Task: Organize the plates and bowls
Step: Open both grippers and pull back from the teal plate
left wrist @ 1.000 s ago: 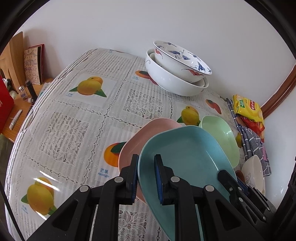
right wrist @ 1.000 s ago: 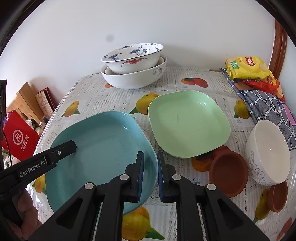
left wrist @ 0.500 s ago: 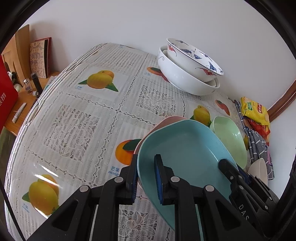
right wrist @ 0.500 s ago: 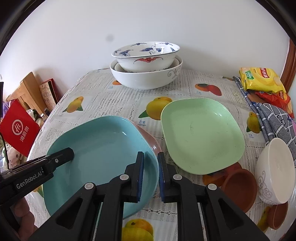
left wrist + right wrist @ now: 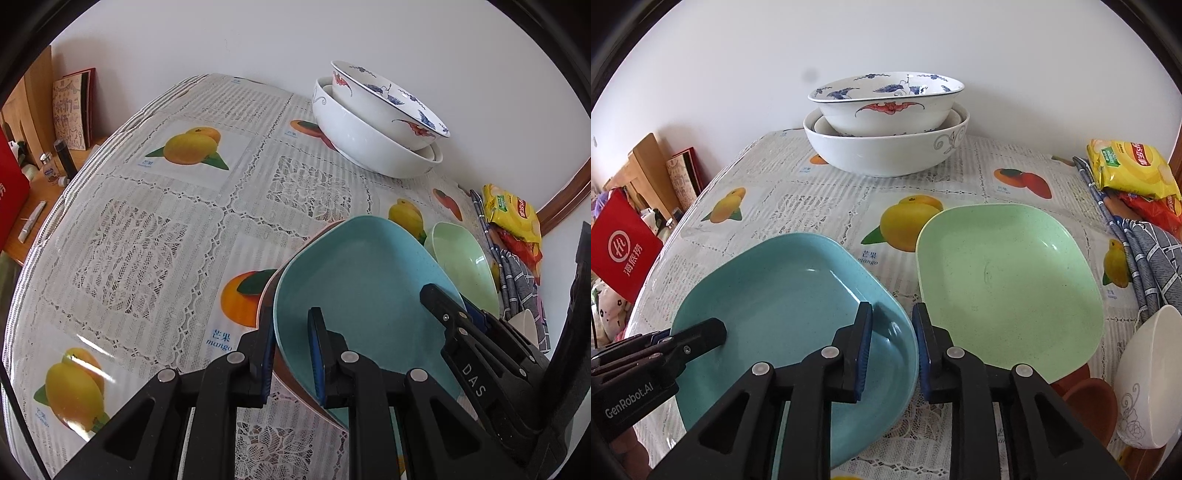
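Left gripper (image 5: 291, 354): jaws clamped on the near-left rim of the blue plate (image 5: 354, 280), one pad under the rim, the other inside the dish. Right gripper (image 5: 891, 350): jaws opening, the plate's right rim runs between them; the pads look just clear of it, though the gap is hard to judge from this angle.

The blue plate sits on the pink plate (image 5: 267, 291); only a thin pink edge shows, just left of the left jaws' outer pad.

Right of the right jaws, touching or nearly touching the blue plate: green plate (image 5: 1008, 288), flat on the tablecloth (image 5: 798, 192). Further right of those jaws: small white bowl (image 5: 1148, 376) tilted on its side, with a brown dish (image 5: 1089, 406) partly under the green plate's near corner.

Beyond both jaws, well apart, near the wall: patterned bowl (image 5: 886, 103) nested in the large white bowl (image 5: 882, 155), a third rim visible between them.

Far right of the jaws: yellow snack bag (image 5: 1130, 166) over a red packet (image 5: 1156, 206), and a checked cloth (image 5: 1152, 251) along the table edge.
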Action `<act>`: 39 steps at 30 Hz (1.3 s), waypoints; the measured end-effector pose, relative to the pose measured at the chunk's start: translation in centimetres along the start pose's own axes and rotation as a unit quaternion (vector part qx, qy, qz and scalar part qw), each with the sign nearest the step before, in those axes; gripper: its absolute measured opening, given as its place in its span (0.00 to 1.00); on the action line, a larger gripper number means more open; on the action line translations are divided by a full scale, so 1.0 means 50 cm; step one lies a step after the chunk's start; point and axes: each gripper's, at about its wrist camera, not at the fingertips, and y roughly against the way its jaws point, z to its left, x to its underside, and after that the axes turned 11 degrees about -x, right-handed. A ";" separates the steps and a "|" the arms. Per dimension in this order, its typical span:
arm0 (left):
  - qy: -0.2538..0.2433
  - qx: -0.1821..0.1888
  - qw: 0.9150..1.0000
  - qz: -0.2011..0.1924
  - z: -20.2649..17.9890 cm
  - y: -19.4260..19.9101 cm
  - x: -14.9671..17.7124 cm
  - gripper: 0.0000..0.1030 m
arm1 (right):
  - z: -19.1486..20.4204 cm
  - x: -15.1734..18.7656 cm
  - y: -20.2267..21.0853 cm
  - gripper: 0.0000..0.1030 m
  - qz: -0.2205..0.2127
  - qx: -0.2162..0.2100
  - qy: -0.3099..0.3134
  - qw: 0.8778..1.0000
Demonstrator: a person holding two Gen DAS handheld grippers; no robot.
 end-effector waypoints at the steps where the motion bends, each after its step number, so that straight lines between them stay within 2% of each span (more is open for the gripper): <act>1: -0.001 -0.001 1.000 -0.001 -0.001 0.002 0.001 0.16 | -0.002 0.001 0.002 0.23 -0.002 -0.002 -0.001 1.000; 3: -0.001 -0.002 1.000 -0.001 0.000 0.008 0.003 0.17 | -0.002 0.002 0.010 0.24 -0.005 -0.006 -0.001 1.000; 7: -0.002 -0.009 1.000 -0.007 0.002 0.027 0.007 0.19 | 0.001 0.008 0.042 0.41 -0.021 0.001 -0.001 1.000; 16: -0.009 -0.026 1.000 -0.009 0.000 0.077 0.032 0.22 | -0.012 0.047 0.127 0.45 -0.038 0.000 -0.013 0.999; 18: -0.006 -0.022 1.000 -0.007 -0.002 0.087 0.038 0.27 | -0.016 0.058 0.143 0.46 -0.039 0.000 -0.016 0.999; 20: -0.008 -0.025 1.000 -0.014 -0.005 0.102 0.045 0.41 | -0.020 0.067 0.159 0.48 -0.043 0.002 -0.021 0.999; 22: -0.008 -0.029 0.999 -0.027 -0.008 0.122 0.051 0.47 | -0.023 0.076 0.175 0.48 -0.045 -0.002 -0.024 0.999; 30: -0.022 -0.017 0.998 -0.053 -0.047 0.183 0.061 0.47 | -0.039 0.104 0.240 0.51 -0.060 -0.005 -0.037 0.997; 32: -0.028 -0.016 0.998 -0.060 -0.061 0.197 0.065 0.47 | -0.043 0.109 0.259 0.64 -0.065 0.002 -0.033 0.997; 36: -0.034 -0.009 0.996 -0.078 -0.089 0.229 0.073 0.47 | -0.052 0.120 0.310 0.69 -0.092 0.023 -0.024 0.995; 39: -0.036 0.002 0.996 -0.086 -0.111 0.249 0.078 0.47 | -0.062 0.124 0.344 0.72 -0.095 0.035 -0.022 0.995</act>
